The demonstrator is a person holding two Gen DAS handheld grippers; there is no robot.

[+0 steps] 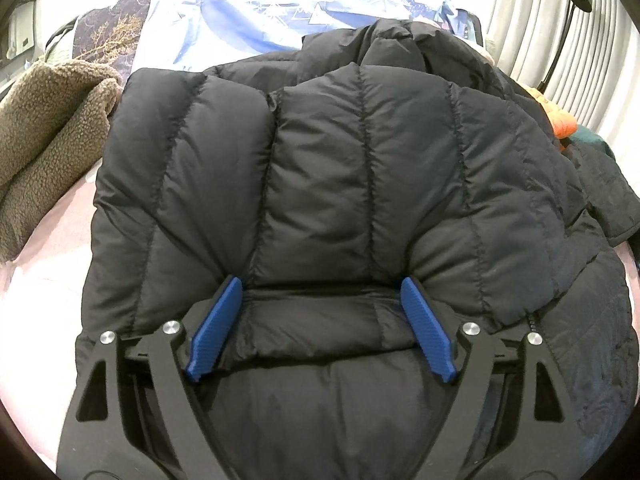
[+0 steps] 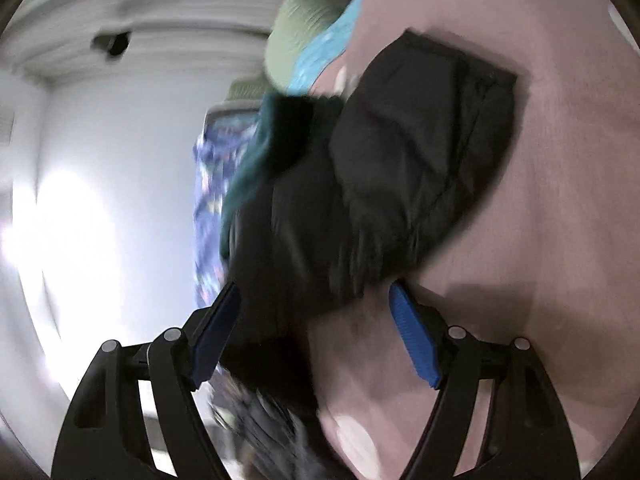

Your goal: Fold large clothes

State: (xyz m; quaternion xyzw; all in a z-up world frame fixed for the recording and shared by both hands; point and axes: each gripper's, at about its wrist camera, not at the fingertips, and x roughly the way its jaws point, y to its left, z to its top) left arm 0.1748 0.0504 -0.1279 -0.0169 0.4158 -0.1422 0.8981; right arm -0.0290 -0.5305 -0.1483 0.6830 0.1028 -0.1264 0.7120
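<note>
Pink bedsheet [image 1: 36, 280] under everything, white ribbed wall/curtain [image 1: 532, 20] at 1-2 o'clock in my left wrist cam. Looks like a bed, not a desk.

Left cam: black puffer jacket [image 1: 320, 160] fills most of the view, folded into a bulky stack, quilted panels running 6 to 12 o'clock. Left claw [image 1: 322, 292] is spread wide, blue pads [image 1: 218, 328] at 7 and 5 o'clock, tips resting on/against the near fold of the jacket w/ a puffy roll sitting between them. Pads aren't squeezing it as far as I can see, so not pinching. Brown fleece garment [image 1: 52, 128] at 9 o'clock, just beside the jacket. Blue/white printed duvet [image 1: 280, 4] at 12. Orange bit [image 1: 560, 116] and dark teal cloth [image 1: 592, 140] at 2-3 o'clock, touching the jacket edge.

Right cam: rolled sideways and motion-blurred. Right claw [image 2: 316, 296] also spread, nothing pinched; jacket [image 2: 400, 180] hangs in front of it at ctr-1 o'clock, its lower edge close to the tips, can't tell if touching. Pink sheet [image 2: 560, 200] fills 1-5 o'clock, white wall [image 2: 100, 200] at 9. Teal cloth [image 2: 256, 160] at 10-11 o'clock against the jacket, blue floral fabric [image 2: 208, 200] just behind it. Green pillow-ish thing [image 2: 304, 28] at 12, too blurry to ID.
</note>
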